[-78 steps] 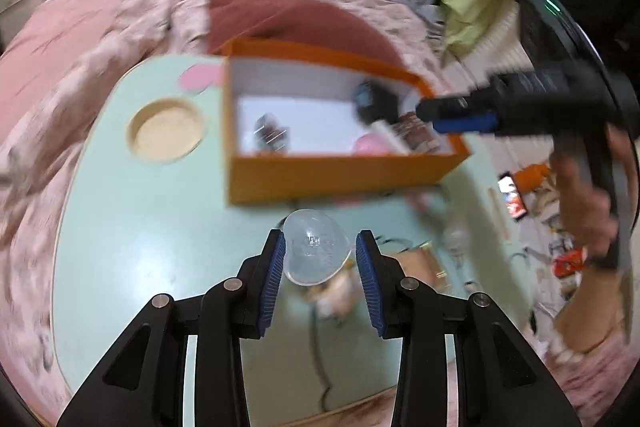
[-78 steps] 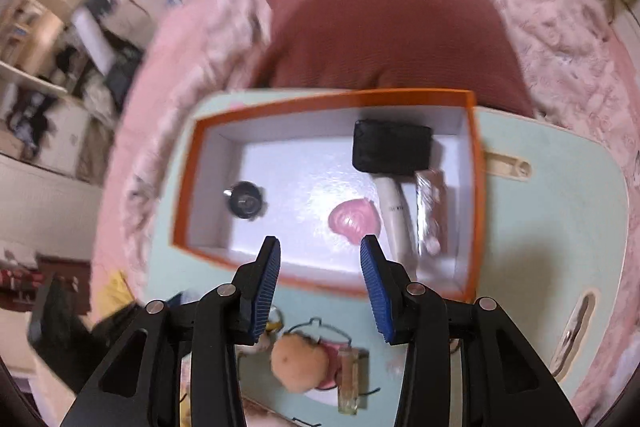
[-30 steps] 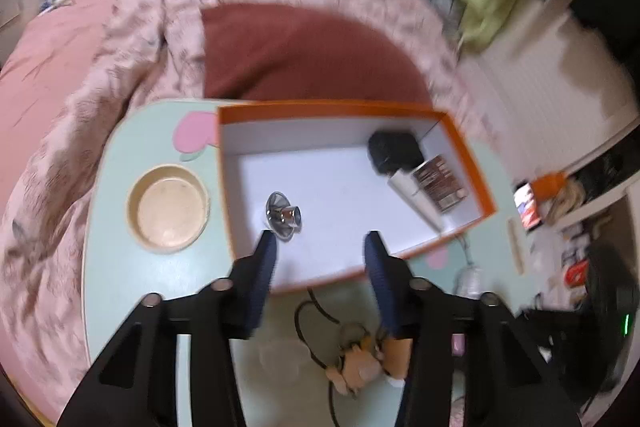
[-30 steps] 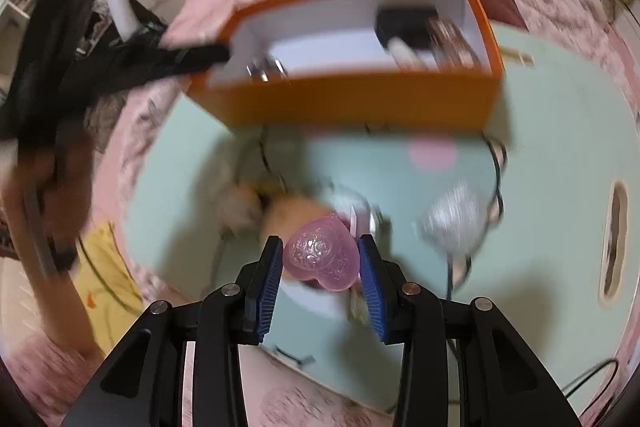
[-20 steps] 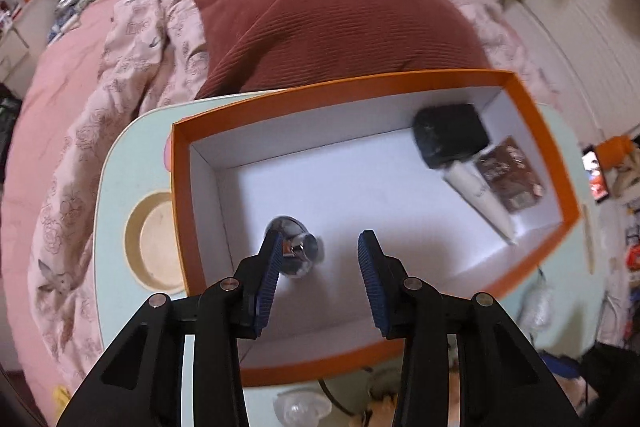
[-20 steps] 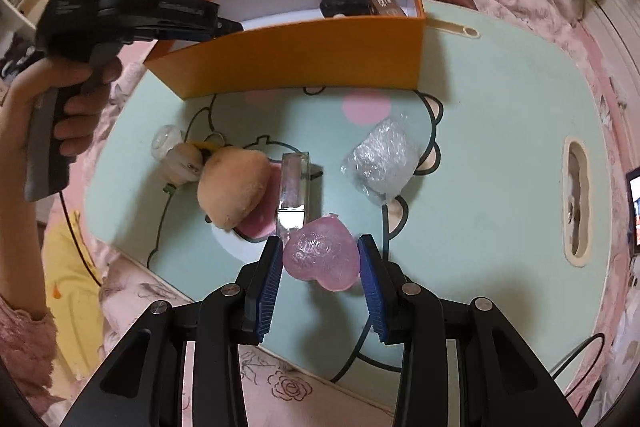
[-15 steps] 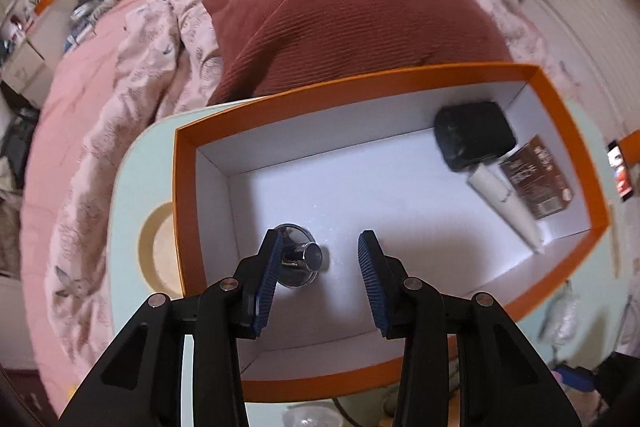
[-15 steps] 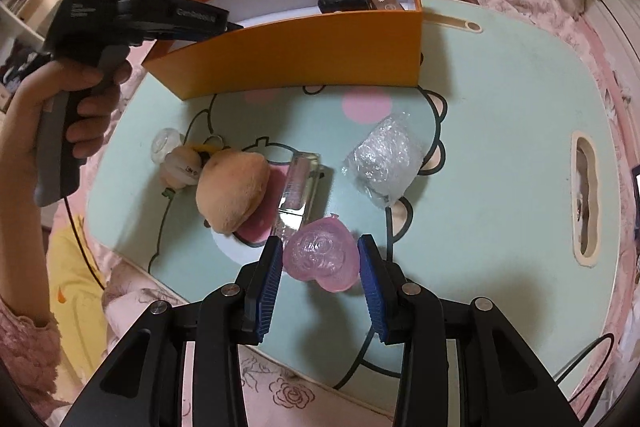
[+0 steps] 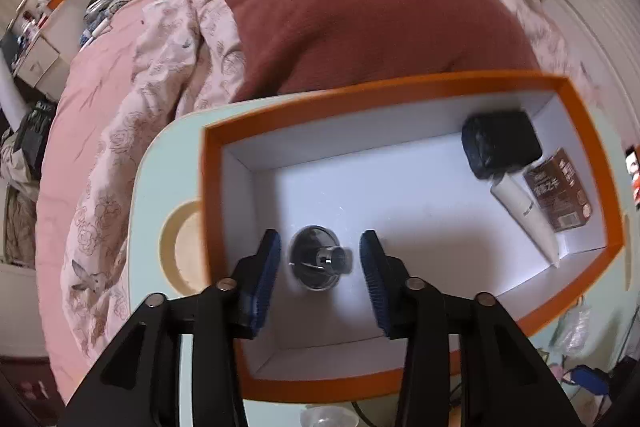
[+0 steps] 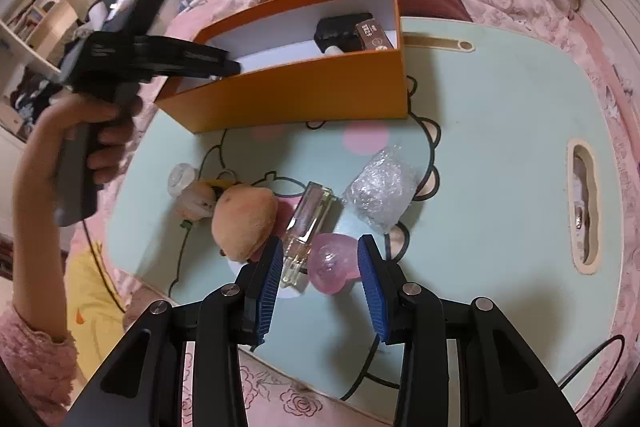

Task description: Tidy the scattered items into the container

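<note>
The orange box (image 9: pixel 400 87) (image 10: pixel 288 99) stands on the mint-green table (image 10: pixel 500 147). On its white floor lie a metal knob (image 9: pixel 320 259), a black pouch (image 9: pixel 500 143), a white tube (image 9: pixel 524 215) and a brown sachet (image 9: pixel 560 195). My left gripper (image 9: pixel 320 267) hangs over the knob, its jaws opening with nothing pressed between them. A pink heart (image 10: pixel 330 263) lies low between the fingers of my right gripper (image 10: pixel 320 267), with a gap to the left pad. A glass bottle (image 10: pixel 308 223), a plush bun (image 10: pixel 244 223) and crumpled plastic wrap (image 10: pixel 380 191) lie nearby.
A hand holds the left gripper (image 10: pixel 234 69) with its tip inside the box. A small plush (image 10: pixel 194 201) and a clear capsule (image 10: pixel 182 177) lie left of the bun. The table has a round recess (image 9: pixel 180 243) and a slot (image 10: pixel 584 207). A maroon pillow (image 9: pixel 360 27) lies behind.
The left gripper swung over the box, tipped downward and now frames the knob. The pink heart, held between the right pads before, now looks smaller and lower, off the left pad.
</note>
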`<state>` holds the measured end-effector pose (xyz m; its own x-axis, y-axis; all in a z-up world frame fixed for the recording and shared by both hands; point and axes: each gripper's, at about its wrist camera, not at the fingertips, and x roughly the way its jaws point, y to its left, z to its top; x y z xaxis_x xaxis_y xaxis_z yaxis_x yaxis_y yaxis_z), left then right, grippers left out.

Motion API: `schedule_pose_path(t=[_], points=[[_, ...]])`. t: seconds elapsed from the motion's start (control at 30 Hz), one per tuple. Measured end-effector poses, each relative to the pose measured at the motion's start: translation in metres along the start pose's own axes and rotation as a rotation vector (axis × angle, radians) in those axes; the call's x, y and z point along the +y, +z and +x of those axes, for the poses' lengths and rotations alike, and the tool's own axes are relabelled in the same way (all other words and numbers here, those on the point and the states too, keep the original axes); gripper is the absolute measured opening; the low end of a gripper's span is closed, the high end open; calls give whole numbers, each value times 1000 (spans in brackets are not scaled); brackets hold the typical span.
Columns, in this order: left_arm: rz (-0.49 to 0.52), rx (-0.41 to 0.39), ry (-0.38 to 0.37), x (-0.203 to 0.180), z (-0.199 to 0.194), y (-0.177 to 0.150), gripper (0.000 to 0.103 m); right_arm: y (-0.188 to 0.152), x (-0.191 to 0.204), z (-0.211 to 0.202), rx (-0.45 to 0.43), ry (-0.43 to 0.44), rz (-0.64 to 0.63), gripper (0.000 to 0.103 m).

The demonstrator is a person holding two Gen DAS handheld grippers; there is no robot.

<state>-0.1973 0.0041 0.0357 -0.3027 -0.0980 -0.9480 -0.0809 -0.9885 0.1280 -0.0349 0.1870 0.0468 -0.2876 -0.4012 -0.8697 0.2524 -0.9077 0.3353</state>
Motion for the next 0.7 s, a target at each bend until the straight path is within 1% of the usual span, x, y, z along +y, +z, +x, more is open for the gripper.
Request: schedule_pose_path(t=[0.03, 0.1, 0.13, 0.17, 0.2, 0.27, 0.37, 0.5, 0.53, 0.57, 0.6, 0.63, 0.67, 0.7], points=[[16, 0, 8, -5, 3, 0, 59, 0, 0, 0, 2, 5, 2, 38], [38, -4, -4, -14, 9, 0, 60, 0, 1, 0, 3, 7, 3, 38], [39, -12, 3, -17, 10, 1, 60, -1, 1, 0, 3, 5, 3, 38], [40, -14, 32, -18, 12, 1, 58, -1, 1, 0, 2, 6, 5, 38], [40, -20, 45, -18, 11, 2, 54, -1, 1, -1, 1, 9, 8, 38], [38, -34, 63, -13, 8, 2, 32, -1, -1, -2, 0, 14, 14, 38], [22, -36, 7, -3, 4, 0, 28, 0, -4, -1, -3, 13, 28, 38], [27, -52, -11, -2, 1, -4, 27, 2, -5, -2, -10, 20, 41, 38], [20, -58, -19, 0, 1, -4, 11, 3, -5, -3, -12, 20, 43, 38], [9, -55, -41, 3, 0, -4, 4, 4, -5, -4, -13, 20, 43, 38], [-16, -44, -104, 8, -1, -3, 4, 4, -5, -5, -13, 20, 42, 38], [-30, -42, -137, 10, -3, -3, 4, 5, -5, -5, -13, 19, 42, 38], [-32, -42, -140, 11, -5, -4, 4, 5, -5, -5, -13, 18, 40, 38], [-23, -37, -116, 11, -4, -3, 4, 5, -5, -5, -13, 17, 40, 38]])
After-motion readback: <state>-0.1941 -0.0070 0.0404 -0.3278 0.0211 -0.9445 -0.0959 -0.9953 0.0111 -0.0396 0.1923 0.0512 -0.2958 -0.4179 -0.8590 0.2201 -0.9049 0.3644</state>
